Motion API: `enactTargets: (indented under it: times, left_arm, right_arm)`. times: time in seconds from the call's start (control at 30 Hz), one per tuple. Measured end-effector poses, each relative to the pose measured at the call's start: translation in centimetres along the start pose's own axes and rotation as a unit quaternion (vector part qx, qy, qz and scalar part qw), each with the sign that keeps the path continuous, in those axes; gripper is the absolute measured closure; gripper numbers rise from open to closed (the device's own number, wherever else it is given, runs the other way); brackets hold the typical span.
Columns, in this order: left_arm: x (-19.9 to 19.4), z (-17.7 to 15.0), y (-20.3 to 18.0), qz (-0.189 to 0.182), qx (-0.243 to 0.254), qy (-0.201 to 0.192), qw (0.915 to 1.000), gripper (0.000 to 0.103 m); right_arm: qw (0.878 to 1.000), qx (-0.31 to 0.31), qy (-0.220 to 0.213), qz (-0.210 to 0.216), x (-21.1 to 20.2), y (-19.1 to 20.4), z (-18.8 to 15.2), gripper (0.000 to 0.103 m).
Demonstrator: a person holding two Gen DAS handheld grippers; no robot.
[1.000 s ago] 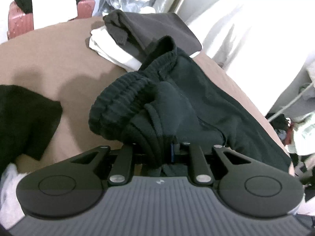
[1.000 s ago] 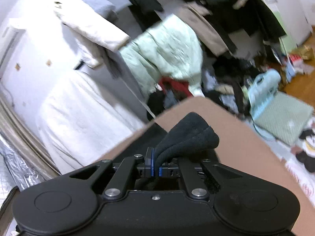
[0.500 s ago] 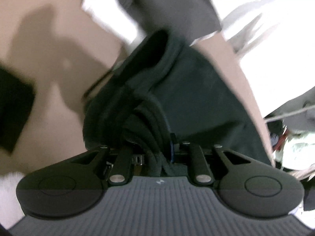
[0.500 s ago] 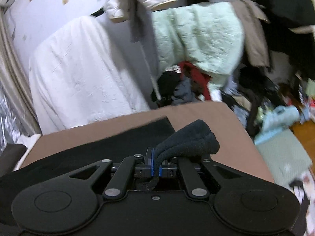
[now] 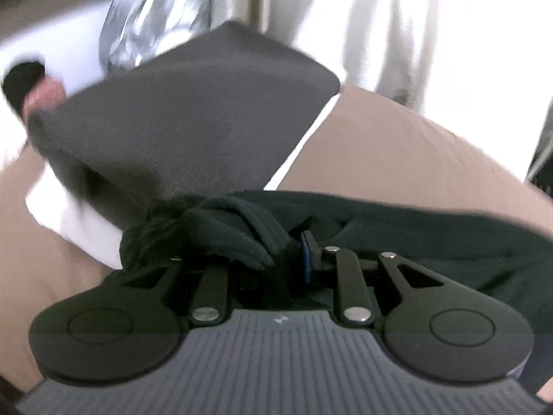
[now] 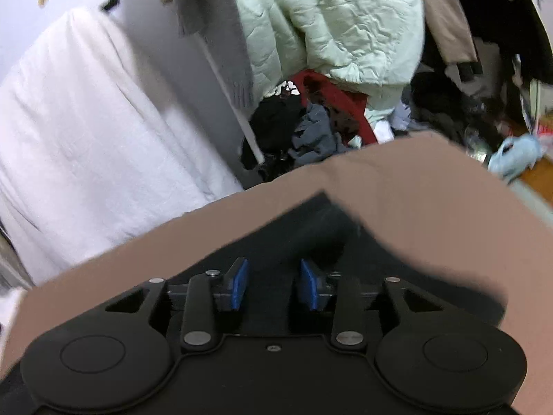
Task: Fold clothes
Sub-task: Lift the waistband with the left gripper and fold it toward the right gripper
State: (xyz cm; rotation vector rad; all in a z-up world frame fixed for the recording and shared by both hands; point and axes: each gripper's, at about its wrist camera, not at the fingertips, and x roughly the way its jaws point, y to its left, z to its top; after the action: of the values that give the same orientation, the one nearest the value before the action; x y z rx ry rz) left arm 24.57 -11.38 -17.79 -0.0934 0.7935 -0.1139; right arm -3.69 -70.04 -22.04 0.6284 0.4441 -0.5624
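Observation:
A black garment [image 5: 414,242] lies spread on the brown surface [image 5: 397,148]. My left gripper [image 5: 273,257] has a thick bunch of its ribbed edge between the jaws, which are opening; one blue pad [image 5: 306,259] shows and the other is buried in cloth. This gripper sits close to a folded grey garment [image 5: 193,110] stacked on a white one [image 5: 69,214]. In the right wrist view the black garment [image 6: 276,238] lies flat under my right gripper [image 6: 273,280]. Its jaws are opening, the blue pads stand apart, and a released fold [image 6: 321,235] rests just ahead of them.
Beyond the brown surface's [image 6: 414,186] far edge hangs white bedding [image 6: 86,121]. A mint padded coat [image 6: 328,24] hangs above a heap of clothes [image 6: 304,128] on the floor. Silver foil sheeting [image 5: 148,17] stands behind the grey stack.
The right gripper has opened and dropped the black fold it held, which now lies on the garment. Both grippers moved forward and lower; the left carried its bunch up to the grey stack.

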Motion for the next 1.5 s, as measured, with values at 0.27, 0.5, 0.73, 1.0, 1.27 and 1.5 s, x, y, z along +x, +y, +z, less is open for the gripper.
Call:
enactTargets:
  times: [0.27, 0.5, 0.73, 1.0, 1.27, 1.5]
  left_arm:
    - [-2.8, -4.7, 3.0, -0.093, -0.091, -0.058, 0.9898, 0.056]
    - [-6.1, -3.1, 4.4, -0.163, -0.153, -0.150, 0.9631, 0.053]
    - [-5.6, -3.9, 2.7, -0.143, -0.077, -0.115, 0.9801, 0.044]
    - [-7.7, -5.4, -1.2, -0.143, -0.011, -0.124, 0.9818, 0.036]
    - [-8.1, -5.6, -3.5, -0.119, 0.053, -0.117, 0.9845, 0.023]
    - [-1.5, -5.5, -4.0, -0.143, -0.002, 0.038, 0.9890, 0.011]
  right_arm:
    - [0.997, -0.071, 0.041, 0.004, -1.4, 1.6, -1.4, 0.055]
    - [0.991, -0.092, 0.070, 0.072, -2.1, 4.3, -2.2, 0.049]
    - [0.978, -0.101, 0.120, 0.140, -1.6, 8.6, -4.1, 0.048]
    - [0.964, -0.155, 0.129, 0.172, -2.0, 12.0, -5.8, 0.048]
    - [0.947, -0.233, 0.116, 0.189, -2.6, 15.2, -7.4, 0.045]
    - [0.969, -0.151, 0.126, 0.152, -0.5, 12.5, -6.0, 0.044]
